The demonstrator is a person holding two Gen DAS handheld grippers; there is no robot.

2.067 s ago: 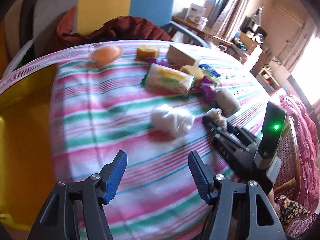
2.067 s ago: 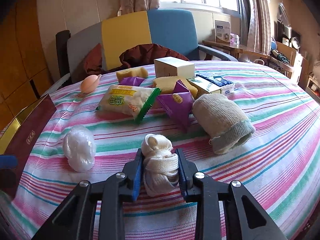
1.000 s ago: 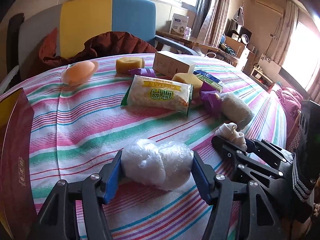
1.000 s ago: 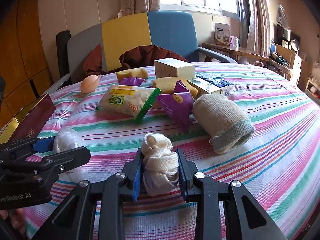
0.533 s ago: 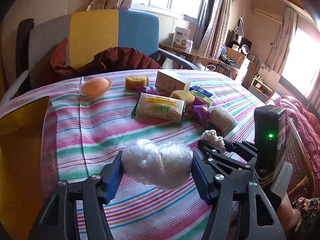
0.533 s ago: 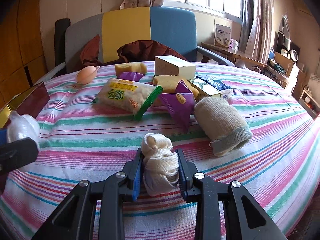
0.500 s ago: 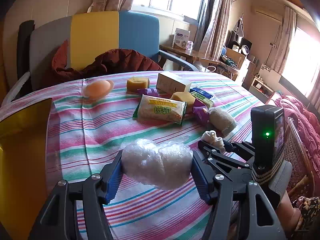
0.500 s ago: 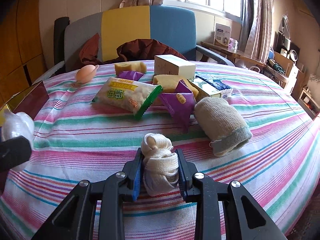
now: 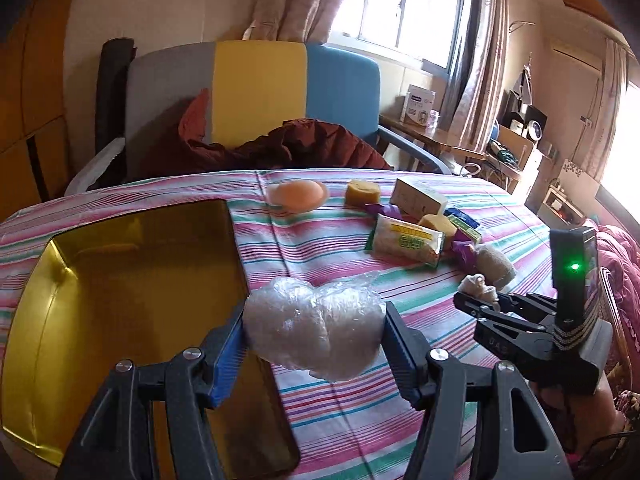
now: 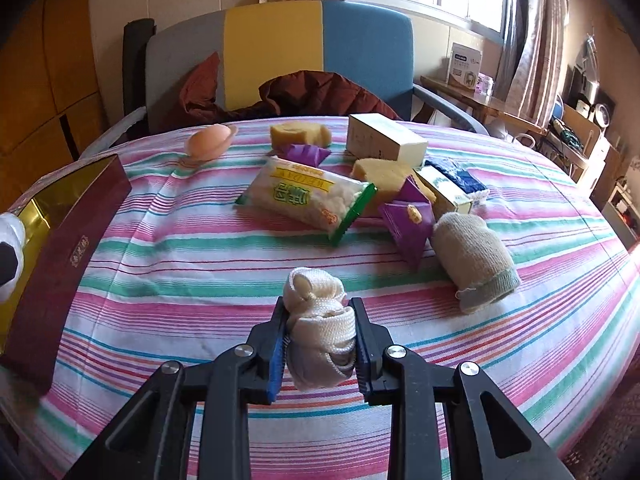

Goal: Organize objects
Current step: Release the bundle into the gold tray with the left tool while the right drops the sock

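My left gripper (image 9: 314, 332) is shut on a white bundle wrapped in clear plastic (image 9: 316, 330), held above the striped tablecloth beside the right edge of an open gold-lined box (image 9: 120, 280). My right gripper (image 10: 320, 340) is shut on a cream knotted cloth roll (image 10: 320, 324), lifted a little over the cloth. In the right wrist view the box (image 10: 60, 256) shows its maroon side at the left. In the left wrist view the right gripper (image 9: 478, 300) is at the right, with the cream roll (image 9: 478, 284) in its tips.
On the cloth lie a snack packet (image 10: 308, 196), purple sachets (image 10: 408, 220), a rolled beige sock (image 10: 476, 264), yellow sponges (image 10: 300, 134), a white carton (image 10: 384, 138), a peach-coloured egg shape (image 10: 208, 142) and a blue packet (image 10: 456, 180). A chair with a red jacket (image 10: 312, 92) stands behind the table.
My left gripper has lifted the plastic-wrapped bundle off the cloth and carried it left, to the gold box. My right gripper has raised the cream roll slightly.
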